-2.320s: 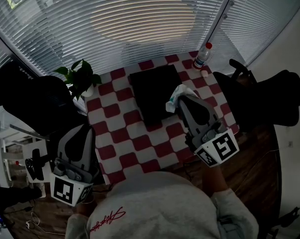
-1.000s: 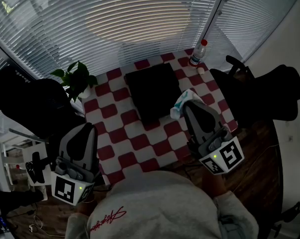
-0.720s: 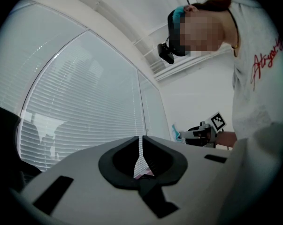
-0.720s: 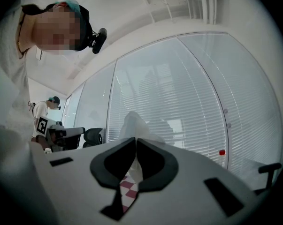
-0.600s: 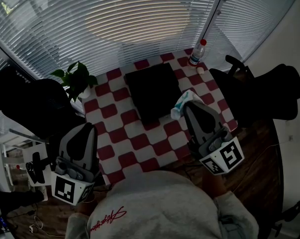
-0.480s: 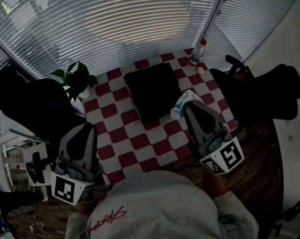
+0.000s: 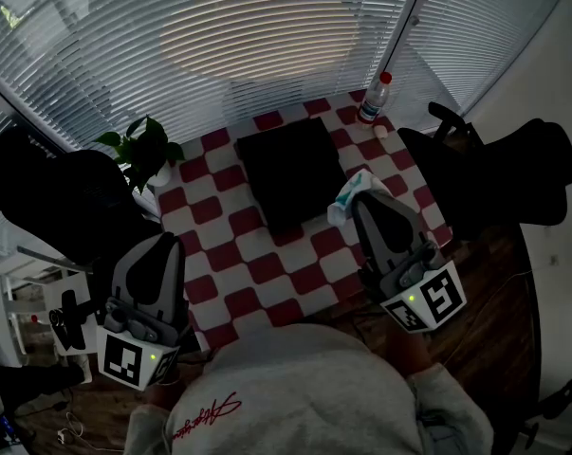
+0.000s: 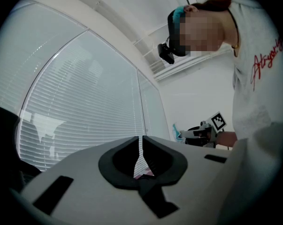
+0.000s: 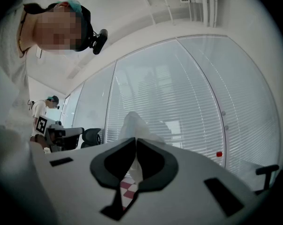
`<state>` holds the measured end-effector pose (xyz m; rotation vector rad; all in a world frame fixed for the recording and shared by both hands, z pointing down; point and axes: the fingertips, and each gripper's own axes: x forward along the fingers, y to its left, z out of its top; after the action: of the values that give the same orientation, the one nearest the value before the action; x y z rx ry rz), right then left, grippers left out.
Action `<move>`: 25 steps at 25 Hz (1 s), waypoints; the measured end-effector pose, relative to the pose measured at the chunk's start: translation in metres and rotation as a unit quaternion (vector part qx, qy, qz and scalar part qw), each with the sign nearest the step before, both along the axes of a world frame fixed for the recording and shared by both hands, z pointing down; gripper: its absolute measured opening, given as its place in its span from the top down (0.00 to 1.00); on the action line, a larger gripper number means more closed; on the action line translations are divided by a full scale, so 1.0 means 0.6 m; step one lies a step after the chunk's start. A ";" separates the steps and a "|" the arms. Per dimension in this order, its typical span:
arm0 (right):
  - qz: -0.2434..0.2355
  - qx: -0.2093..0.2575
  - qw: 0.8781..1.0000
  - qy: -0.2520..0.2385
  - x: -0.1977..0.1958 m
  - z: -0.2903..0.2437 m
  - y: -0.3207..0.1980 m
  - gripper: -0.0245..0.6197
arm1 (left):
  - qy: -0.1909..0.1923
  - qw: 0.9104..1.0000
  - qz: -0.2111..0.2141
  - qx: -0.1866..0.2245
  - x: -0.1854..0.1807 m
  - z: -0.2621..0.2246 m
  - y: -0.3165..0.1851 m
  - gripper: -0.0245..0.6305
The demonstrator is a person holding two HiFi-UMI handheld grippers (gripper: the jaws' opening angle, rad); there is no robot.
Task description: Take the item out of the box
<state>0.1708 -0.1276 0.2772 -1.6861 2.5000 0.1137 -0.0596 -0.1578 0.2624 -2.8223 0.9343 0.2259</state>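
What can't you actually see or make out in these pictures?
Inside of the black box: head view, too dark to see.
White item in the right gripper: its jaws cover most of it; head view shows it too small to name.
Bottle label: too small, head view.

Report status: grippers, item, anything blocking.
Right gripper shut on white packet, up beside the box. Left gripper shut, empty, short of the table. Bottle at far edge, not in the way.
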 end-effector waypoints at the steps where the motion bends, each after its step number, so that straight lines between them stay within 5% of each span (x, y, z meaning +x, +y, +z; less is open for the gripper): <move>1: 0.001 0.003 1.000 -0.001 0.002 -0.001 0.001 0.93 | 0.001 1.000 -0.001 0.002 0.001 -0.001 -0.001 0.91; 25: 0.004 0.012 1.000 0.005 0.006 -0.004 -0.006 0.93 | -0.003 1.000 0.000 -0.007 0.004 0.006 -0.008 0.91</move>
<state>0.1742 -0.1314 0.2748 -1.6912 2.4897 0.1529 -0.0575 -0.1624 0.2659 -2.8332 0.9385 0.2134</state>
